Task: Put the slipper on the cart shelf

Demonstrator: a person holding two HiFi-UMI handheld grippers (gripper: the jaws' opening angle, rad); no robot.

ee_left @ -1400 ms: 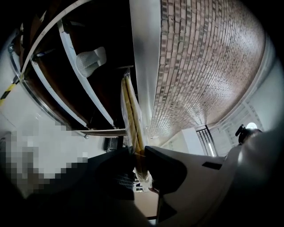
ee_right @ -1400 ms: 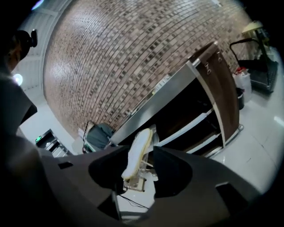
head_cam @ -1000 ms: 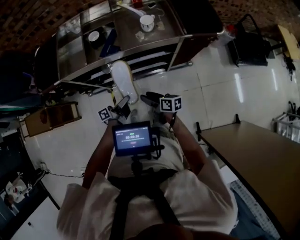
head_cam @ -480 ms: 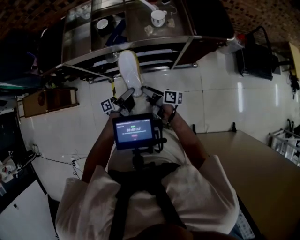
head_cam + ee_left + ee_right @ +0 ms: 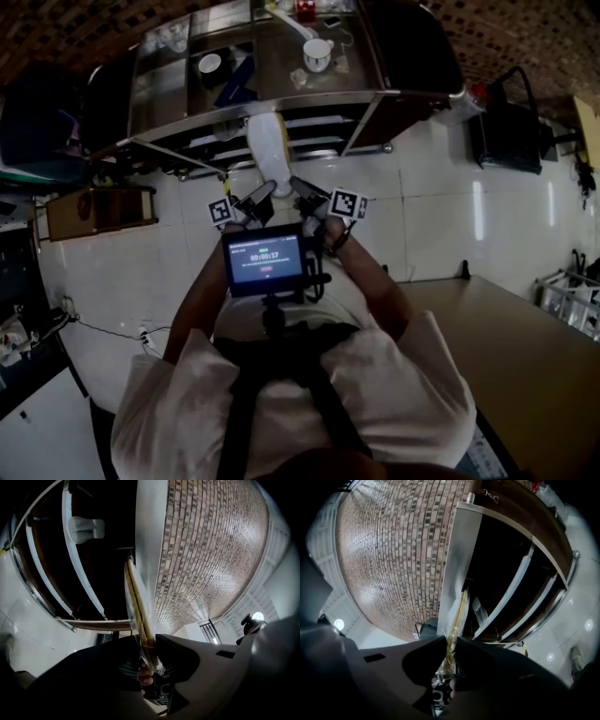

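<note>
Right gripper (image 5: 451,641): jaws closing, pinched on the thin edge of the slipper (image 5: 459,611). Left gripper (image 5: 145,637): jaws opening. The slipper (image 5: 138,606) sits between them and both pads look to be touching it.

Pose: both forearms reach forward from the chest. The hands sit close together just past the chest-mounted screen (image 5: 265,264). The left gripper (image 5: 258,197) and right gripper (image 5: 302,190) converge on the near end of the slipper (image 5: 266,150), with the marker cubes on the outer sides.

In both gripper views the cart rails run near vertical, so both grippers look rolled onto their sides.

View differences:
- The gripper views show the slipper edge-on, with a yellowish rim inside clear plastic wrap. They also show a brick wall (image 5: 206,550) behind the cart. The head view shows no wrap.
- The head view shows the broad white face of the slipper and the whole cart (image 5: 412,89). A cup (image 5: 317,53) stands on the cart top, and white floor tile (image 5: 441,216) surrounds the cart. A wooden desk (image 5: 525,347) is at the person's right, well apart from the cart.

Slipper: it is off the floor. Its long axis points straight away from the person, leaning slightly left. The far end is at the cart shelf (image 5: 309,131), under the top's edge. I can't tell toe from heel.
</note>
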